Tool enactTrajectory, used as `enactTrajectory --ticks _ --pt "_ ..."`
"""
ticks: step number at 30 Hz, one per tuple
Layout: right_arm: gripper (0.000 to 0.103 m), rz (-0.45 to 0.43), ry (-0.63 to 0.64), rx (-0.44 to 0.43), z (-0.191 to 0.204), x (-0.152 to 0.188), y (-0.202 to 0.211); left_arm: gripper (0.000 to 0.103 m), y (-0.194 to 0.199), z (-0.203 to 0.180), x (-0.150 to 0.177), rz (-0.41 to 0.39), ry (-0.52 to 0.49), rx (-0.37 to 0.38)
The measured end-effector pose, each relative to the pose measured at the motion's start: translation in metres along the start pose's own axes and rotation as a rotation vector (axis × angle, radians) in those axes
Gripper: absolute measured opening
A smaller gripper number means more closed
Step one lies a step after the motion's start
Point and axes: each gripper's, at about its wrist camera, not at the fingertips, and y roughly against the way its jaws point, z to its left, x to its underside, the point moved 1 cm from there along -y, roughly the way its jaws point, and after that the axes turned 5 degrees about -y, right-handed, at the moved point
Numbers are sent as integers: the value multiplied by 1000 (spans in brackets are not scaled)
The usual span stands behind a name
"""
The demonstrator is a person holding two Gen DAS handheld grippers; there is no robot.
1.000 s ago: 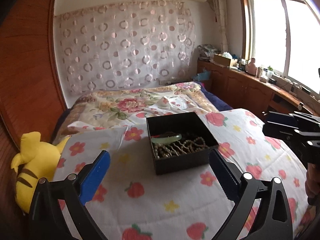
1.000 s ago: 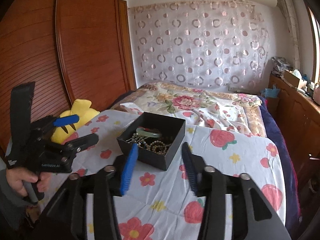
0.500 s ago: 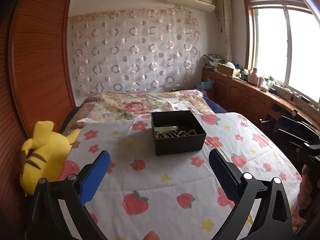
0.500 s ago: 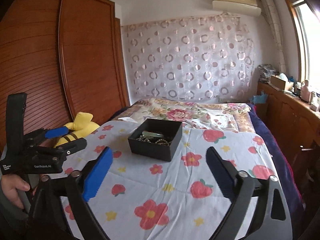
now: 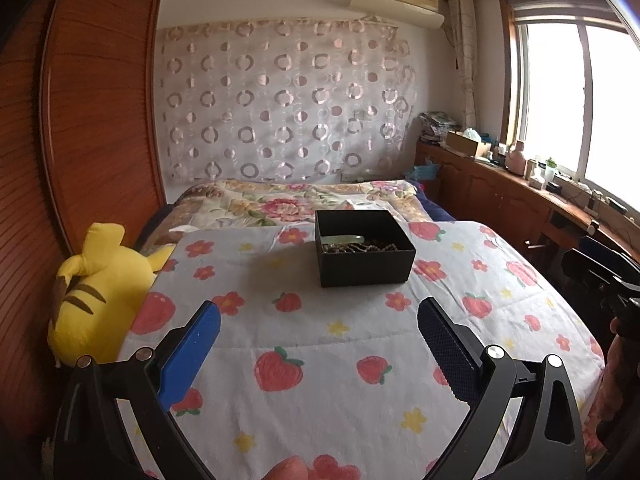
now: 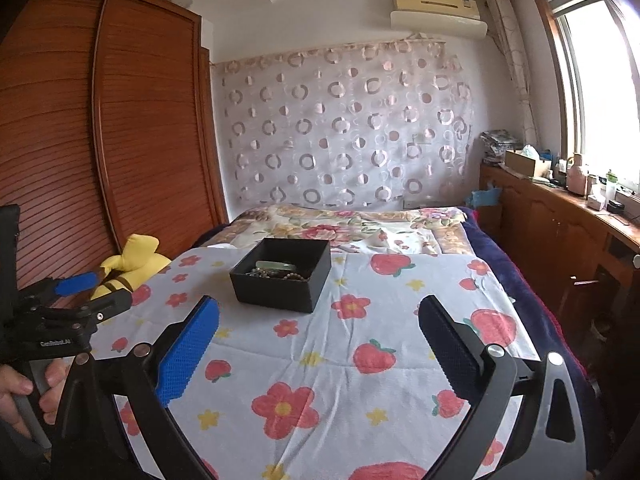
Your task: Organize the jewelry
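A black open box (image 5: 364, 254) stands on the strawberry-print cloth (image 5: 320, 344) on the bed. It holds a pale green bangle (image 5: 343, 239) and dark bead strings (image 5: 362, 247). The box (image 6: 282, 274) with the bangle (image 6: 276, 265) also shows in the right wrist view. My left gripper (image 5: 319, 330) is open and empty, well short of the box; it also shows in the right wrist view (image 6: 76, 292). My right gripper (image 6: 319, 332) is open and empty, also back from the box.
A yellow plush toy (image 5: 94, 288) lies at the bed's left edge beside the wooden wardrobe (image 5: 80, 120). A floral quilt (image 5: 296, 204) covers the far half of the bed. A wooden counter (image 5: 520, 196) with clutter runs under the window on the right.
Both grippers have drawn back from the box and risen. The right gripper, partly closed near the box a second ago, has opened wide. The jewelry stays in the box.
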Motion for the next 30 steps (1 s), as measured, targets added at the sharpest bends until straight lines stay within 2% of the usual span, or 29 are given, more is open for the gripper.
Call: enactTrajectory --ticks 7,30 --pt "101 -4 -4 9 -1 3 -2 95 -1 0 2 12 3 -12" --pt "101 -1 -13 2 1 6 -4 95 14 -8 -1 -36 -17 -26"
